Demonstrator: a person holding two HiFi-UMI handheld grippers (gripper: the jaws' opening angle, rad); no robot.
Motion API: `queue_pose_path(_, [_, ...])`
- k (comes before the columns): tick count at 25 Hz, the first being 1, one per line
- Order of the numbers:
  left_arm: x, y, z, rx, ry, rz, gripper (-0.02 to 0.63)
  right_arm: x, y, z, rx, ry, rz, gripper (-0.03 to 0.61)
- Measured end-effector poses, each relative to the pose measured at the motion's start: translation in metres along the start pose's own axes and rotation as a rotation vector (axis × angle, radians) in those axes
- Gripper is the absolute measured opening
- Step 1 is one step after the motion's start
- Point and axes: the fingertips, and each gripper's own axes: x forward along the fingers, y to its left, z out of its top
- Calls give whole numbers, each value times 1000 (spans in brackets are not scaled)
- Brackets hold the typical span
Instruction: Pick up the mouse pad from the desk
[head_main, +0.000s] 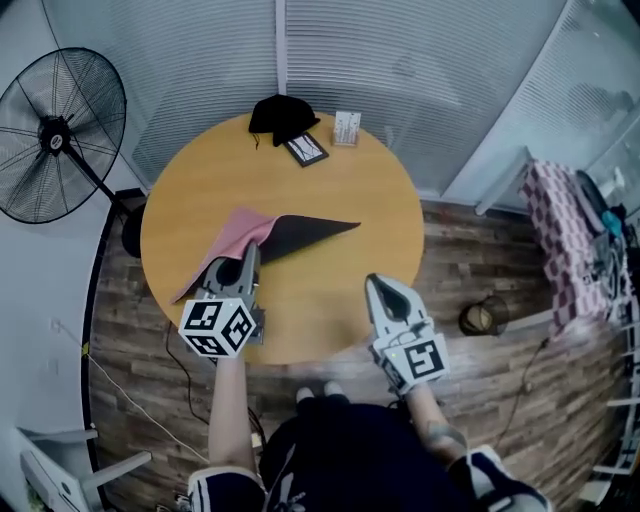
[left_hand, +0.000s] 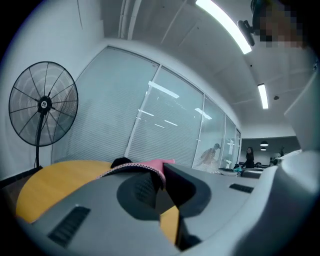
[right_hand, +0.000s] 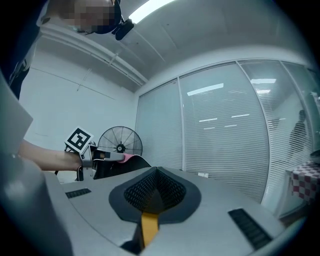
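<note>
The mouse pad (head_main: 243, 231) is pink on top and black underneath. It hangs curled over the round wooden table (head_main: 350, 220), one edge lifted and its black point (head_main: 325, 229) stretching right. My left gripper (head_main: 248, 258) is shut on its near edge. In the left gripper view the pink-edged pad (left_hand: 151, 166) sits clamped between the jaws (left_hand: 161, 176). My right gripper (head_main: 379, 286) hovers over the table's front right, shut with nothing in it (right_hand: 156, 174). The right gripper view also shows the left gripper (right_hand: 102, 156) holding the pad (right_hand: 129, 159).
At the table's far edge lie a black cloth (head_main: 280, 114), a dark flat device (head_main: 306, 149) and a small white box (head_main: 346, 128). A standing fan (head_main: 56, 134) is left of the table. A jar (head_main: 481, 319) and a checked cloth (head_main: 555, 240) are at right.
</note>
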Motion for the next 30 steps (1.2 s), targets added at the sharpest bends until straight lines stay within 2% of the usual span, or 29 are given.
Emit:
queue_pose_path(6, [-7,-2,70,121,-105,8,18,14,-7,24,0,-47,-1,2])
queue_pose_path(12, [-32,-26,124,270,-181,8,18,23,-12,46,-11,-90,3,2])
queue_pose_path(15, [-50,-45,142,293,-209,7,18,25,-12,56,-18,-107,12,2])
queue_pose_path(24, [-111,-83,155,304,-272,24,18,22,-7,94,-23,-185,22,2])
queue_pose_path(30, [-138,-96,146,421,-228,115,18,14,-10,112,-29,-219,19,2])
